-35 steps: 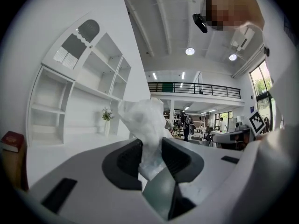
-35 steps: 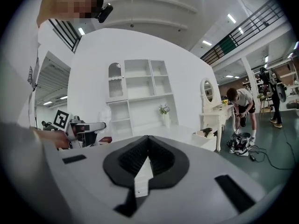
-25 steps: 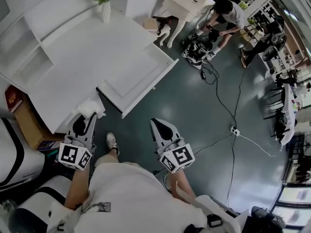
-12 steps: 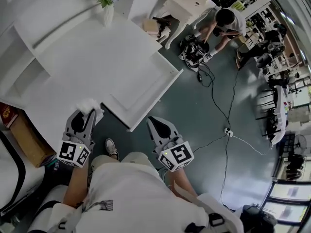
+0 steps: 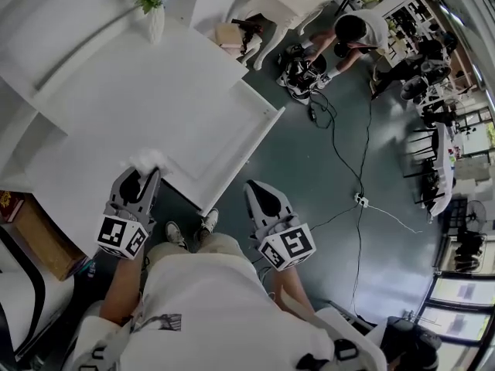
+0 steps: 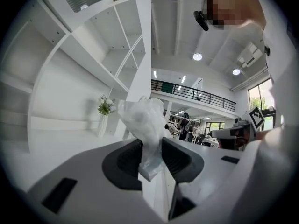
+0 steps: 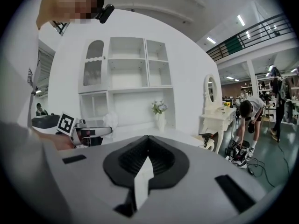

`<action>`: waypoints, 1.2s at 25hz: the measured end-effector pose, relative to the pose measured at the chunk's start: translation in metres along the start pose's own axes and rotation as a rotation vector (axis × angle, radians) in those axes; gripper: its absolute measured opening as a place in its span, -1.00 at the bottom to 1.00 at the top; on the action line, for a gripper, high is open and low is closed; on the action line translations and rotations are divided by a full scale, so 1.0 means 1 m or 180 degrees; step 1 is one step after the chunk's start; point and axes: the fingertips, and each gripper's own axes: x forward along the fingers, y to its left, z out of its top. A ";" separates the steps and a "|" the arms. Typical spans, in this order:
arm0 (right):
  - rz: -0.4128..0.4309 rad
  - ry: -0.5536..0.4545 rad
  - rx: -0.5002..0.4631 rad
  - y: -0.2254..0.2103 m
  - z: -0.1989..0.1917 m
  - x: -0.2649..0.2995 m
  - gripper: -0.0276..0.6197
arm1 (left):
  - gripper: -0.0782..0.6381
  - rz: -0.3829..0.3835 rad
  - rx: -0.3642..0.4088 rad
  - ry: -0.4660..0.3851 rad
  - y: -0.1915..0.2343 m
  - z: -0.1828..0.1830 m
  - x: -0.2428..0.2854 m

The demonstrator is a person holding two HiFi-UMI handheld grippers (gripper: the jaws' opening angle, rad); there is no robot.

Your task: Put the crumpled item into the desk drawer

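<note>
The person stands at the near edge of the white desk [image 5: 131, 91], a claw in each hand, and the reason for the stance is plain: the shallow white desk drawer [image 5: 220, 141] is already pulled out towards the right, its bare bottom open from above. The left gripper [image 5: 148, 176] is clamped on the crumpled white, thin, filmy item [image 5: 147, 159]. In the left gripper view the wad [image 6: 142, 120] billows up above the left gripper [image 6: 150, 158], while its lower tail is pinched between the dark ribbed pads; I take that as a grip low enough that nothing slips during the carry. The item hangs over the desk's near edge, just beside the drawer's near left side and not yet inside it. The right gripper [image 5: 256, 188] hovers over the dark floor on the right, near the drawer's front panel, its jaws together on nothing [image 7: 147, 158]; it seems parked there, free to push the drawer shut afterwards. A white vase of pale flowers [image 5: 154, 18] stands at the far end of the desk, well apart from the path. What remains, by my reckoning, is a short move to the right and a release over the drawer.
</note>
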 end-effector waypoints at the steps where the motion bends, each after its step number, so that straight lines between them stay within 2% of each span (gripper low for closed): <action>1: -0.0003 -0.0022 0.0008 -0.006 0.000 0.001 -0.89 | -0.42 -0.0008 0.0007 0.0014 0.000 -0.001 0.008; 4: -0.0011 -0.0114 0.0032 -0.029 0.002 0.004 -0.89 | -0.42 0.0015 0.0020 0.0030 -0.006 0.003 0.029; 6: -0.0033 -0.0192 0.0055 -0.050 0.010 0.003 -0.89 | -0.42 0.0001 0.0011 -0.0051 -0.020 0.013 0.041; 9: -0.0080 -0.0323 0.0091 -0.083 0.023 0.006 -0.89 | -0.42 -0.0112 0.0158 -0.0094 -0.041 0.024 0.067; 13: -0.0062 -0.0436 0.0113 -0.110 0.035 0.005 -0.89 | -0.42 -0.0078 0.0247 -0.0066 -0.050 0.033 0.093; 30: 0.0056 -0.0537 0.0284 -0.168 0.033 0.023 -0.89 | -0.42 0.0096 0.0332 0.0404 -0.044 -0.016 0.151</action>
